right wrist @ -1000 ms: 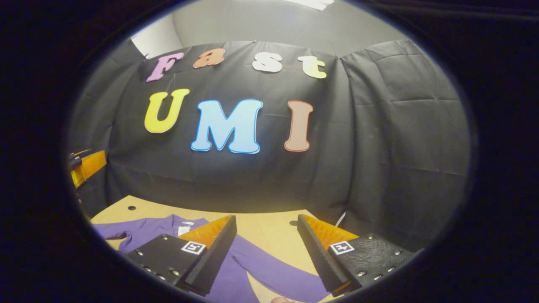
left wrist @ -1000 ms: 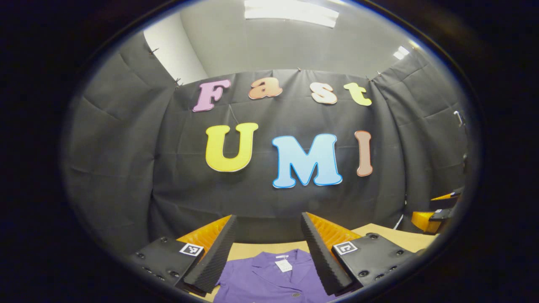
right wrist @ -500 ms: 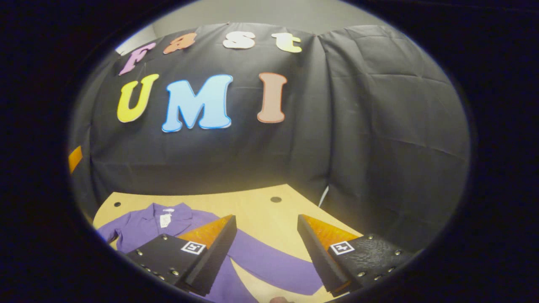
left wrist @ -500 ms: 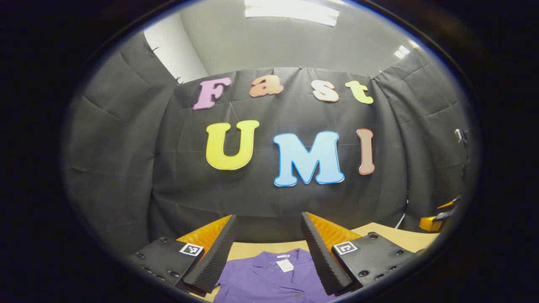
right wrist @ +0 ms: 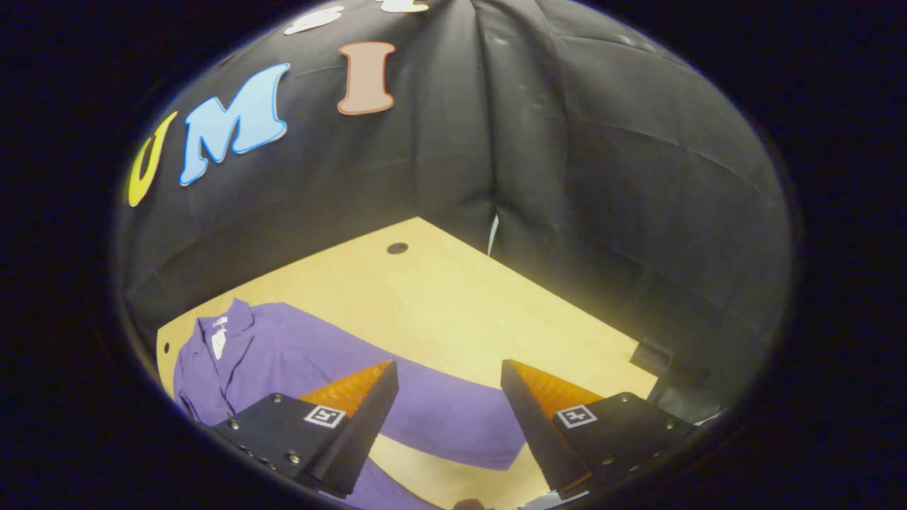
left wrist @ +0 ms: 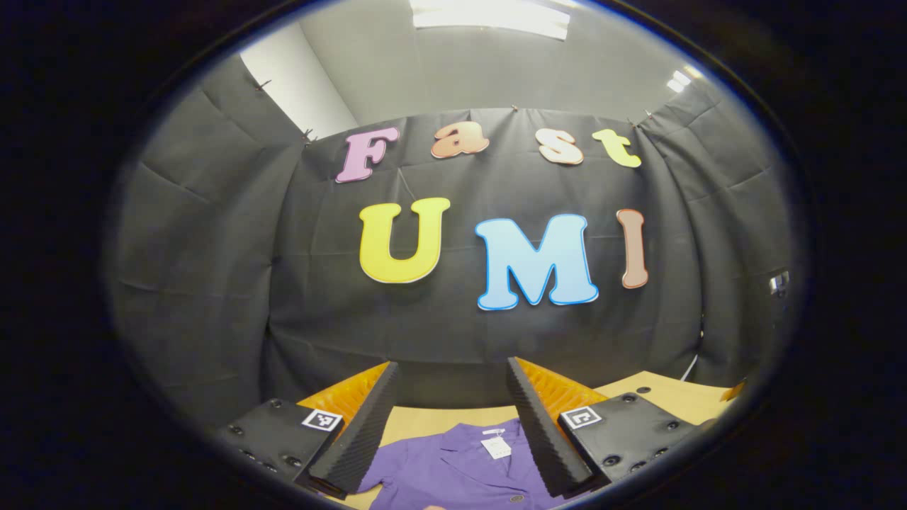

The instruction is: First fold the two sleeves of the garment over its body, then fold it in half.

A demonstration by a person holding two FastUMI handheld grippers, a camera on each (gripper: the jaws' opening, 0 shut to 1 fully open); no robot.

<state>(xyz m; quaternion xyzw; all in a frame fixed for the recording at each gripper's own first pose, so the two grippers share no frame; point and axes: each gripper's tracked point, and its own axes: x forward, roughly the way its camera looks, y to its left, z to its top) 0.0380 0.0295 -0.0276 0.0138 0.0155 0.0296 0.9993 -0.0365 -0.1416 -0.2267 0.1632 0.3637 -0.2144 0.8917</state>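
In the left gripper view, the left tool (left wrist: 450, 418) hangs with its jaws spread wide and nothing between them, tilted so that it looks mostly at the booth's cloth wall. Just below and between its fingers lies the purple, soft-woven, collared button-front garment (left wrist: 460, 474), spread flat on the pale wooden surface (left wrist: 666, 397). Its open collar (left wrist: 496, 435) with a small white tag (left wrist: 500, 447) points toward the wall, and a button sits lower on the front.

In the right gripper view, the right tool (right wrist: 448, 418) is likewise wide open and empty, pitched down over the surface (right wrist: 453, 297). The garment (right wrist: 283, 354) lies to the lower left, collar toward the far edge, and one long purple sleeve (right wrist: 453, 418) stretches out flat from the body across the bare wood, its cuff end (right wrist: 506, 446) lying just below the gap between the fingers. Neither sleeve looks folded yet.

The cloth looks thin, light and limp: it should take almost no force to lift, but it will sag, drag and wrinkle rather than keep any shape. A pinch on the cuff end, catching both layers of the sleeve, seems the best hold for the right tool. Grabbing mid-sleeve would probably leave the cuff trailing. The smooth wood may let the body slide when the sleeve is pulled.
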